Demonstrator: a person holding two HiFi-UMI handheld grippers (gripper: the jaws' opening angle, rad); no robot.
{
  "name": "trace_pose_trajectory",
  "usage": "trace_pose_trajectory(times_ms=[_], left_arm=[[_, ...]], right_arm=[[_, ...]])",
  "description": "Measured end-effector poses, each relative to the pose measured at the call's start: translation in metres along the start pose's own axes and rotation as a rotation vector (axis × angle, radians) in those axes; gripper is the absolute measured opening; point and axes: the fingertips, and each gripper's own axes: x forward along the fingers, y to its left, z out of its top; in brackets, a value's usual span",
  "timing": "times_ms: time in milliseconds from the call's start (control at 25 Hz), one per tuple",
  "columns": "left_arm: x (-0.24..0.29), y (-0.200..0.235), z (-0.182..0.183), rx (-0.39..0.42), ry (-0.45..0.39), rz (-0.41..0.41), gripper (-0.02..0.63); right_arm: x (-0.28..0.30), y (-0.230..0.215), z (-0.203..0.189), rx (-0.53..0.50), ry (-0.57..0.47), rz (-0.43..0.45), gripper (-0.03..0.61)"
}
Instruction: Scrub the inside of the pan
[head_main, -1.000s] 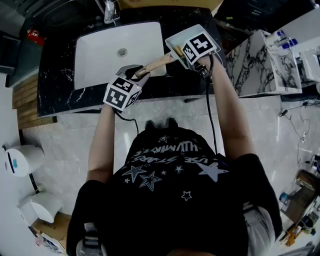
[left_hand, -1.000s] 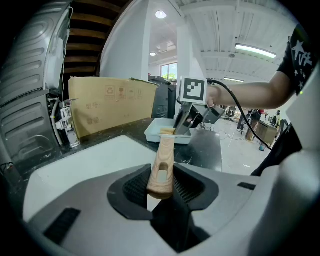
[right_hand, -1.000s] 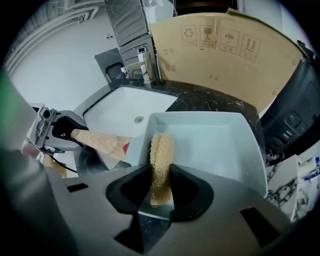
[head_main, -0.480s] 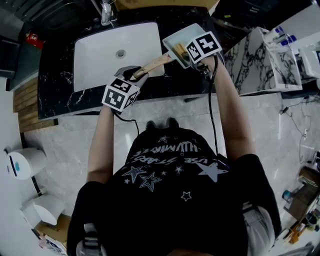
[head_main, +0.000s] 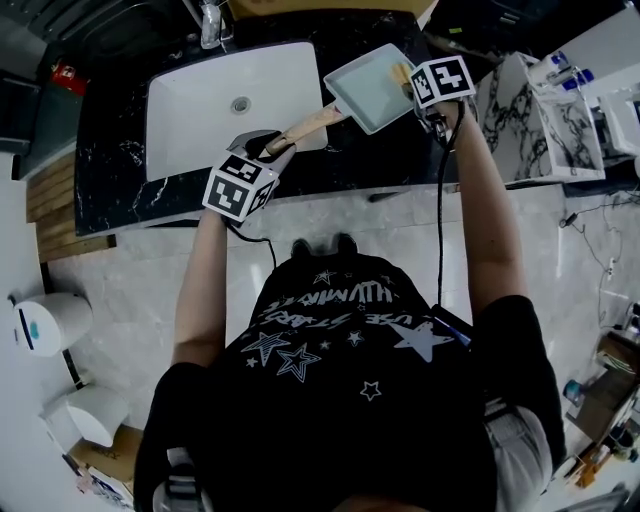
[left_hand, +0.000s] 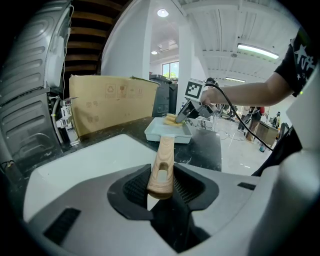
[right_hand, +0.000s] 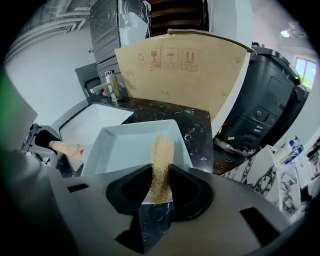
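Head view looks down on a black marbled counter (head_main: 110, 170) with a white sink (head_main: 200, 100) set in it and a tap (head_main: 212, 22) at its far edge. A cardboard box (right_hand: 185, 65) stands behind. The pan (head_main: 365, 85), pale and rectangular, sits on the counter just right of the sink. Its wooden handle (head_main: 305, 128) slants back over the sink's near corner toward the person.

The left gripper (left_hand: 161, 182) is clamped on the end of that handle, both pads pressing the wood. The right gripper (right_hand: 159, 182) is clenched on a tan fibrous scrubber (right_hand: 161, 160), which sticks out past the jaws over the pan's right side. In the left gripper view its tip seems to reach down into the pan near the far wall, though actual contact with the floor cannot be told for sure.

The step in hand looks like the scrubbing stroke itself. To do it well, the left grip should brace the handle firmly, since a sideways push from the scrubber could pivot or slide the pan on the smooth stone. The scrubber wants to lie flatter against the floor, not just on its tip, with steady downward pressure. Overlapping passes from wall to wall would cover the floor. The corners and the sloped walls need separate strokes, as a stiff pad will likely bridge them. Only a short length of the pad is pinched, so a hard push may bend it or pull it loose.
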Motion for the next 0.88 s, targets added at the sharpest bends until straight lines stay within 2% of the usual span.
trace_pose_trajectory(times_ms=[160,320,720,880], left_arm=[[0.0,0.0,0.0,-0.002,0.001,-0.002,0.141],[0.0,0.0,0.0,-0.008,0.002,-0.005,0.141],[0.0,0.001,0.0,-0.003,-0.006,0.0,0.141],[0.0,0.0,0.0,-0.002,-0.007,-0.002,0.141]], right_arm=[[0.005,-0.013,-0.003,-0.069,0.022,-0.066,0.107],[0.017,-0.013,-0.007,-0.121,0.077,-0.083,0.107],[0.02,-0.005,-0.012,-0.065,0.105,-0.039,0.109],[0.019,0.01,-0.014,-0.084,0.133,-0.036,0.109]])
